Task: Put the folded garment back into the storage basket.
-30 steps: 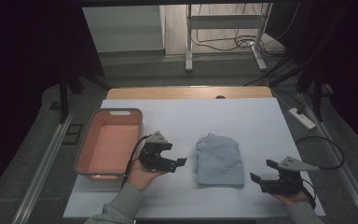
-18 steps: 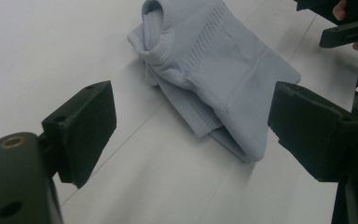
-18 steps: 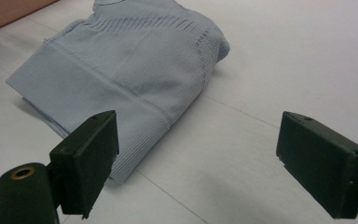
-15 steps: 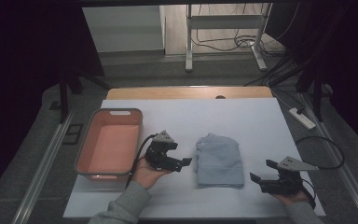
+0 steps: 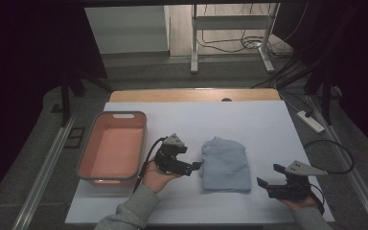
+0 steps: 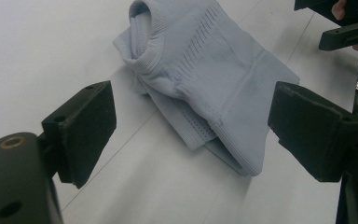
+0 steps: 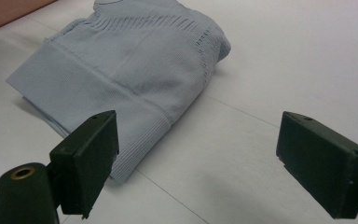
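**A:** What is on the table, and where?

**B:** A white table (image 5: 268, 124) carries a folded pale blue knitted garment (image 5: 225, 165). It lies a little toward the near edge, roughly midway between the left and right edges. A salmon-pink tub (image 5: 112, 146) stands by the left edge, well apart from the garment.

**A:** How would the garment handle?

**B:** I judge it soft, light and limp. It is a ribbed knit folded into several layers, so it will sag and may unfold if lifted by one layer alone. It looks neither slippery nor fragile. The firmest hold seems to be the thick stacked edge, pinching all layers together. The rolled collar end, toward the far edge of the table, looks bulkier and looser.

**A:** Where is the left gripper?

**B:** The left gripper (image 5: 194, 166) is held just beside the garment's left side, jaws pointing at it, close but apparently not touching. In the left gripper view the jaws are spread wide, and the garment (image 6: 214, 88) lies between and beyond them, its near folded corner closest.

**A:** And the right gripper?

**B:** The right gripper (image 5: 268, 182) rests near the near-right corner of the table, clearly apart from the garment's right side. Its jaws are also spread wide and hold nothing. In the right gripper view the garment (image 7: 130, 79) lies ahead and to the left, its ribbed hem nearest the left jaw.
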Available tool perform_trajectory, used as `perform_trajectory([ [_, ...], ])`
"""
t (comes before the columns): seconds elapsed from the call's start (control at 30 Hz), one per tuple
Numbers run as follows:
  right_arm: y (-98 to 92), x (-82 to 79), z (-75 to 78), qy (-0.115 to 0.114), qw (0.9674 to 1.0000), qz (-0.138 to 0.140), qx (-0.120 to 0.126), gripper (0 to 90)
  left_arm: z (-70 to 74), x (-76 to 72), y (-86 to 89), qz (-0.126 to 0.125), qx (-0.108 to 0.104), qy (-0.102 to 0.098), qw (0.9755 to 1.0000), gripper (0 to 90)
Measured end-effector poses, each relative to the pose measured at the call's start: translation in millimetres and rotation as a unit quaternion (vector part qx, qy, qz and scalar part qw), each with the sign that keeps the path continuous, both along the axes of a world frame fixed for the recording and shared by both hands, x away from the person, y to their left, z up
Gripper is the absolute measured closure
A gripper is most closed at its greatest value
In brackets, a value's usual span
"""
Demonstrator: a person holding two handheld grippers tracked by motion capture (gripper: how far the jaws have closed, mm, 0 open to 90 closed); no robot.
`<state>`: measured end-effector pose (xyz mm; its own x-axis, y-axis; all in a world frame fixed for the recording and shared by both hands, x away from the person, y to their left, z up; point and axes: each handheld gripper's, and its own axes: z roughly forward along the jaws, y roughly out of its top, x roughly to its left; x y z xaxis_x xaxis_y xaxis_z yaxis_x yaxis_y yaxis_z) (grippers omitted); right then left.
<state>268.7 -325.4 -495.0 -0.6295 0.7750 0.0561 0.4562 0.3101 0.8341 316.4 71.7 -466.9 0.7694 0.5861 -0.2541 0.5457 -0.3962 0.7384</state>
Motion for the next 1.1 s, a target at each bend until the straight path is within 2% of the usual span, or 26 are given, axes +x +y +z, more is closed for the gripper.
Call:
perform_trajectory([
  [0.6,-0.3,0.6,0.3,0.000,1.0000,0.000,0.004,13.5,-1.2,9.8,-18.1,-0.009,-0.003,0.003,1.0000,14.7],
  [0.83,-1.8,0.5,0.2,0.000,1.0000,-0.001,0.007,13.4,-4.4,16.4,-29.7,-0.014,0.004,0.006,0.9999,14.7],
  [1.1,-1.3,0.6,0.0,0.001,1.0000,0.000,0.006,13.4,-5.2,22.5,-34.5,-0.011,0.007,0.010,0.9999,14.7],
])
